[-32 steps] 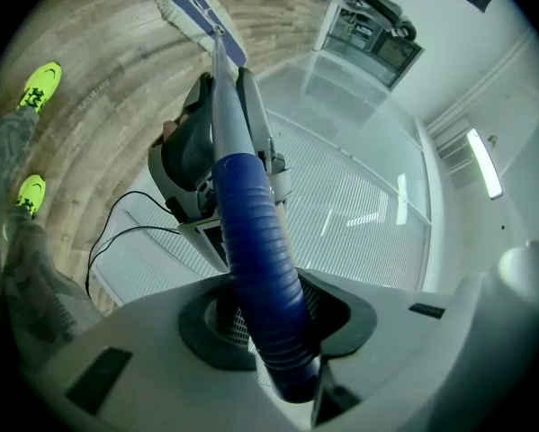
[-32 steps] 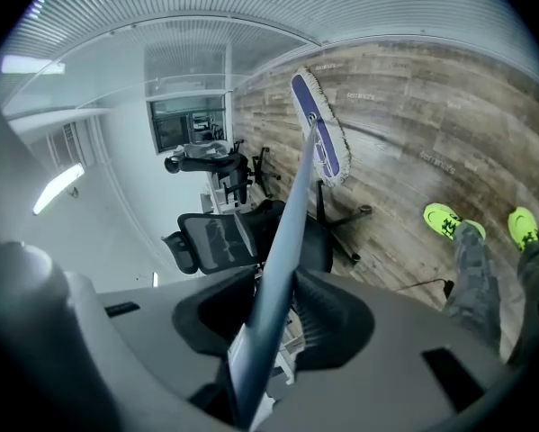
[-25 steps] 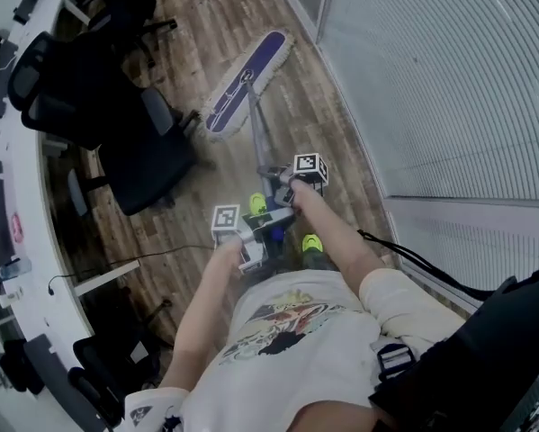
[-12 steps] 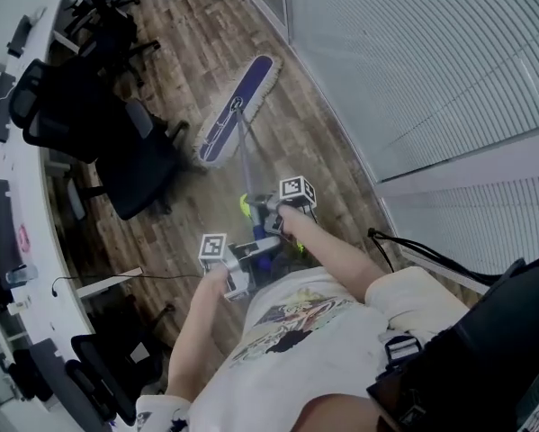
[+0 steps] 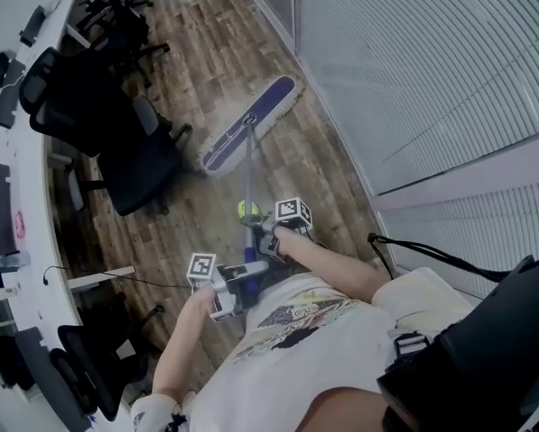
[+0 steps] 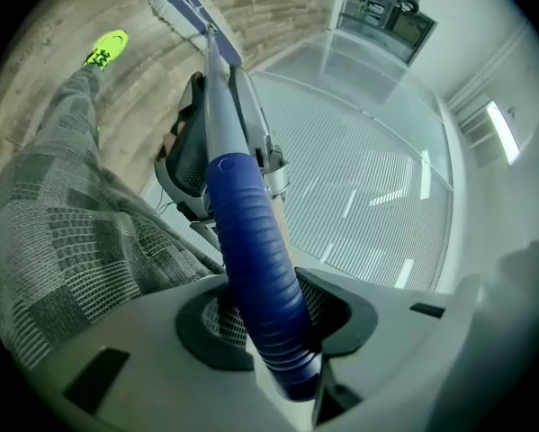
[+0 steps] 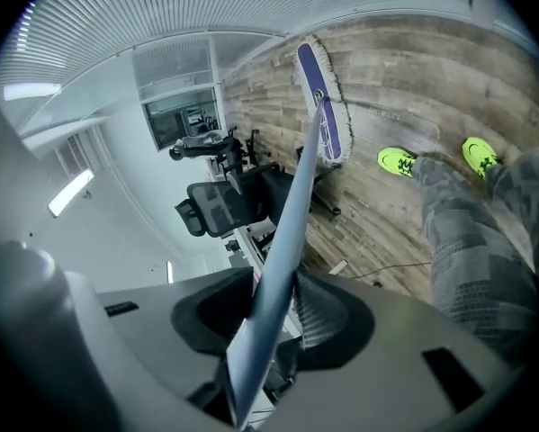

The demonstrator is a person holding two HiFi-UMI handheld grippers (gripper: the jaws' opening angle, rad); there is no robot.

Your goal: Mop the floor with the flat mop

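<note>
Underfoot, the floor (image 5: 211,232) is brown wood plank, a strip between a curved white worktop (image 5: 22,196) fronted by black office chairs (image 5: 134,165) on its left side and a pale ribbed wall (image 5: 413,70) on its right. The flat mop (image 5: 262,108) lies with its purple, fringed head flat on the planks ahead of the person, slanted, its far end close to the floor's wall-side edge — the handle (image 5: 248,165) runs back to both grippers.

The left gripper (image 5: 242,282), nearer the body, points about level, its fingers clamped on the handle's blue ribbed grip (image 6: 251,259). The right gripper (image 5: 262,232), further down the shaft, tips slightly downward, its fingers closed on the bare grey tube.

One neon-yellow shoe (image 5: 247,209) shows beside the handle in the head view — the arms cover the other. Things on the worktop are too small to name.
</note>
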